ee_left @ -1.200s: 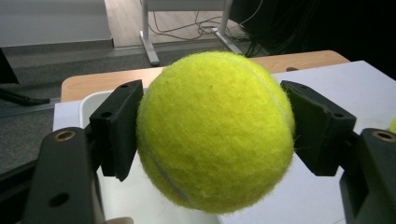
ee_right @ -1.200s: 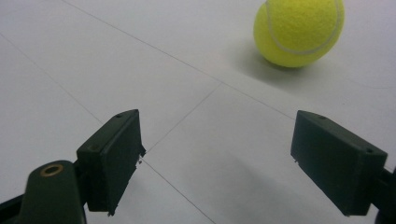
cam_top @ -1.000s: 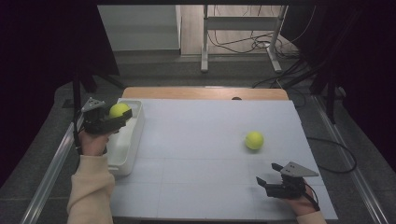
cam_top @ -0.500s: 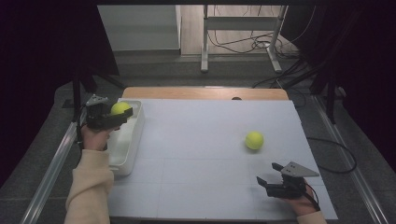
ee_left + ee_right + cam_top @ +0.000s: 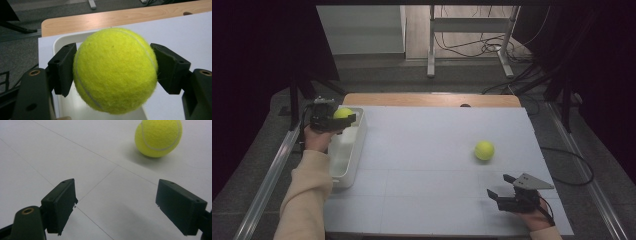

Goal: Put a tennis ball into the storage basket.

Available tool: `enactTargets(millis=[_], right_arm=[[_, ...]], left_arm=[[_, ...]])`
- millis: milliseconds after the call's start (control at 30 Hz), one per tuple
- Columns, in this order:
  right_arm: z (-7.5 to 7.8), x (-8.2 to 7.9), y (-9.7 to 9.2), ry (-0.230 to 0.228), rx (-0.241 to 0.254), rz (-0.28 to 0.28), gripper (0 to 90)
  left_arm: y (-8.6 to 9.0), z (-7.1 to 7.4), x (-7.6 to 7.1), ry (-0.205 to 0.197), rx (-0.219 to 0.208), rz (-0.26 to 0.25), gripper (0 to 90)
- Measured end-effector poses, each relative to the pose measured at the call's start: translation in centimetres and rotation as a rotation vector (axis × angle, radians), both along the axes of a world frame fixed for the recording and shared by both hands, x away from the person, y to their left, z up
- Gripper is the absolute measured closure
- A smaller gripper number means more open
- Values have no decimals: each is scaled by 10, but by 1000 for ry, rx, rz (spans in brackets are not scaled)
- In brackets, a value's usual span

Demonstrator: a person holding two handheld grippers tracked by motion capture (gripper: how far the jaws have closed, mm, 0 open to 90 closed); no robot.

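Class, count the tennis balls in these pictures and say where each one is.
2. One ball is clamped in the left gripper above the white bin; the other ball lies on the table.

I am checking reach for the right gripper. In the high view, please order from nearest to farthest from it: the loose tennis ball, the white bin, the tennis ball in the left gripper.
From the right gripper:
1. Loose tennis ball, on the mat just beyond it.
2. White bin, at the mat's left edge.
3. Held tennis ball, in the left gripper above the bin's far end.
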State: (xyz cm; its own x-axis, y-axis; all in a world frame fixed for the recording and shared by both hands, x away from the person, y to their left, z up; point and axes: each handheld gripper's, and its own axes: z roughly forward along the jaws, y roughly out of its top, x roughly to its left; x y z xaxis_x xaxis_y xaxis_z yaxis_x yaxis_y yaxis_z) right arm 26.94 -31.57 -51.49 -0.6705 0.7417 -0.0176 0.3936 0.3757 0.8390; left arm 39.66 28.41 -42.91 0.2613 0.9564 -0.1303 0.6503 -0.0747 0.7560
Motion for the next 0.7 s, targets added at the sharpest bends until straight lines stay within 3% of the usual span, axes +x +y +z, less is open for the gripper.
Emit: enactTargets(millis=[167, 700], right_arm=[[0, -1, 0, 0, 0, 0, 171], [0, -1, 0, 1, 0, -1, 172]], left_arm=[[-3, -3, 5, 27, 28, 0, 262], [-4, -18, 21, 96, 59, 18, 260]])
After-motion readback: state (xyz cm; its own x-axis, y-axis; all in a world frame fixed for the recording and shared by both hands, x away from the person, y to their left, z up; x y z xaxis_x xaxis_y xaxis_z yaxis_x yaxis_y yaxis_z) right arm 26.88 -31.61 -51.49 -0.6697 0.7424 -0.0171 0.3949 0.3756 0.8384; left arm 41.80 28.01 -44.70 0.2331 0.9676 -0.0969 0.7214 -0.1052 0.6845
